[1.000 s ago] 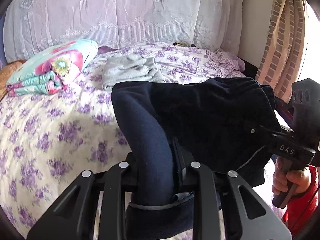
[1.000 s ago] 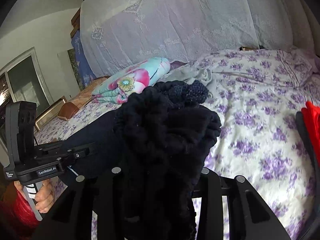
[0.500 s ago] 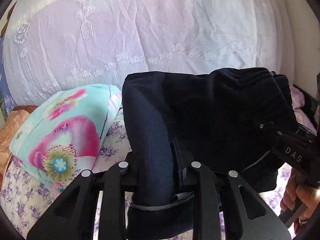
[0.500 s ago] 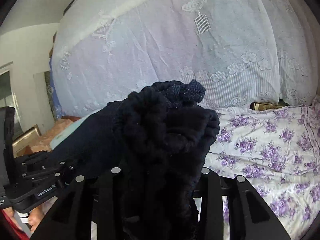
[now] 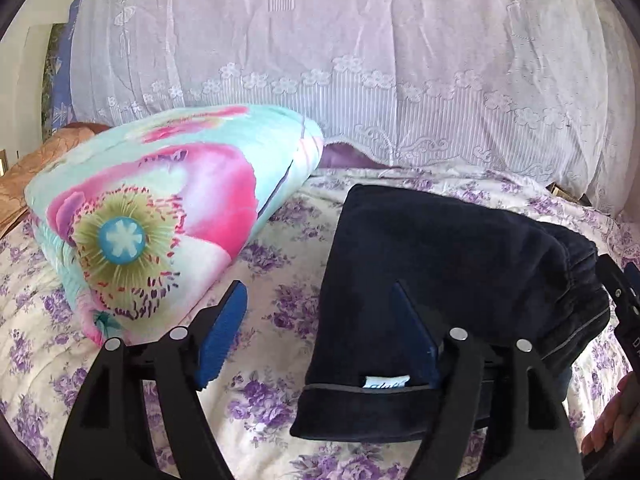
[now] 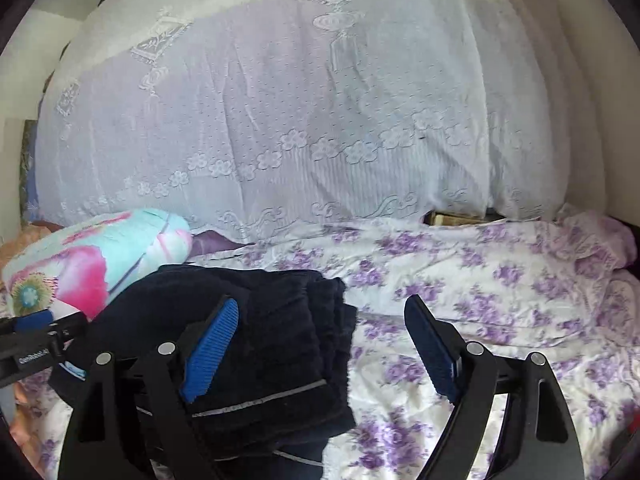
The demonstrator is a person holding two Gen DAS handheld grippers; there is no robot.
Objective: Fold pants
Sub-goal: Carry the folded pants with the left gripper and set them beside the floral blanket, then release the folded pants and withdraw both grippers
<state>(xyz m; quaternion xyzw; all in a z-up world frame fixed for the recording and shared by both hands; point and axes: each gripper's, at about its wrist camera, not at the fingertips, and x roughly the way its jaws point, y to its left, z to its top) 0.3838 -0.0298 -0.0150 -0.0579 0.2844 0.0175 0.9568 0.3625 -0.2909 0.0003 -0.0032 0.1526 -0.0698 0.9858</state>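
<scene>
While both of my grippers spread their jaws, the folded pants (image 5: pixel 452 276) lie flat on the flowered bedsheet (image 6: pixel 500 280), a dark navy bundle with a thin grey stripe along its near edge and a small white label showing at the hem. Through the left wrist camera I see my left gripper (image 5: pixel 320 336) with its blue pads apart and widening. Its left pad stands over bare sheet, and its right pad rests against the top of the pants without squeezing them, so nothing is clamped. Just to the left of the pants sits a folded blanket (image 5: pixel 160 216) printed with a big pink flower on turquoise, close to the bundle but not touching it. A white lace cover (image 5: pixel 360 60) rises behind everything like a wall.

From the right wrist camera, my right gripper (image 6: pixel 320 344) is also opening, its pads wide apart. The left pad hovers over the right part of the pants and the right pad over open sheet. No cloth is pinched between them. At the left edge of that view I catch the other gripper beside the blanket. A hand (image 5: pixel 612 420) shows at the lower right of the left view.
</scene>
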